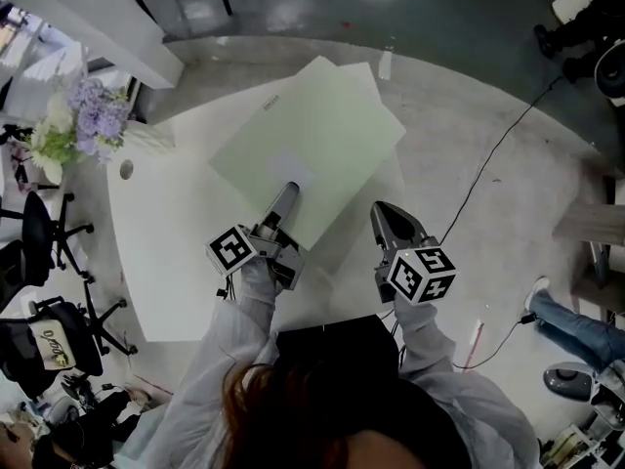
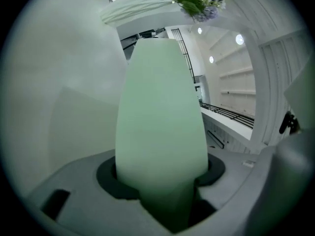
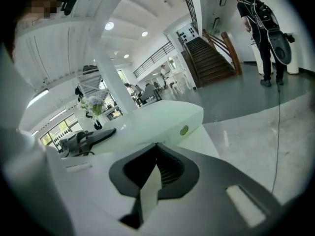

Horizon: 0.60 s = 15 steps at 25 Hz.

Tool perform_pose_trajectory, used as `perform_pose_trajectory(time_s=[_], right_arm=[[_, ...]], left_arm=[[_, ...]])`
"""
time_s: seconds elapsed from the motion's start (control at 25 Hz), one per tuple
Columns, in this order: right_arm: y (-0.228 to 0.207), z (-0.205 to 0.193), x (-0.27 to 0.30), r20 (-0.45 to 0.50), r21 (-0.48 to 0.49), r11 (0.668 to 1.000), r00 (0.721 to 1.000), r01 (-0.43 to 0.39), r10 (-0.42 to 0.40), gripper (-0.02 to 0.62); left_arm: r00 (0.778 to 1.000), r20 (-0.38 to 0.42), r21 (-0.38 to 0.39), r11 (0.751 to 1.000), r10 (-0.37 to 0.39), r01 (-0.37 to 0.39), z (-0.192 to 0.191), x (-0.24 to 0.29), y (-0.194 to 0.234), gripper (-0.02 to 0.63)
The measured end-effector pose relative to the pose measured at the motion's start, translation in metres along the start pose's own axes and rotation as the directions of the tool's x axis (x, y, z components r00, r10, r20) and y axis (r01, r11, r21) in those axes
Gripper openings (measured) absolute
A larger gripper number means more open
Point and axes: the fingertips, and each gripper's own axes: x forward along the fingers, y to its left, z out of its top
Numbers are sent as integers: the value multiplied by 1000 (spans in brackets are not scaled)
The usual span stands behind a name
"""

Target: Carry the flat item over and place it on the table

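Note:
A pale green flat sheet [image 1: 312, 140] spreads over the white table [image 1: 166, 242], with its far corner reaching past the table's far edge. My left gripper [image 1: 288, 191] is shut on the sheet's near edge. In the left gripper view the sheet [image 2: 160, 122] runs straight out from between the dark pads [image 2: 110, 178]. Whether it rests fully on the top I cannot tell. My right gripper [image 1: 379, 213] hovers by the table's right edge, beside the sheet and apart from it. Its jaws meet at the tip [image 3: 157, 146] with nothing between them.
A vase of purple and white flowers [image 1: 83, 115] stands at the table's left corner. Office chairs [image 1: 39, 242] crowd the left side. A cable [image 1: 498, 154] crosses the floor on the right, near a seated person's legs [image 1: 576, 325]. Another person [image 3: 258, 18] stands by the stairs.

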Motion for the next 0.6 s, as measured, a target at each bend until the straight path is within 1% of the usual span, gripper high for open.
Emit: perform_pose_trajectory(time_s=[0.08,0.28,0.36,0.48,0.6], right_arm=[[-6,-1,5,-10,3,1000,1000,-5,5,12],[-13,-3,8,-21,14,1000,1000,-10,10,12],[-15,-4,10,-23,17,1000,1000,-11,11,12],[-17,-4,13,-26,18,1000,1000,-11,11,12],[-19,-6,14,-31,20,1000,999,-9,10,12]], left_arm=[[1000,9,-31,999,-4,5,3,9,5,268],[1000,8,-44,999,-5,5,8,23,11,268],[1000,15,-71,997,-4,5,9,27,15,270],[1000,28,-133,991,4,0,11,32,24,278],[1000,24,-147,989,13,-9,10,33,28,284]])
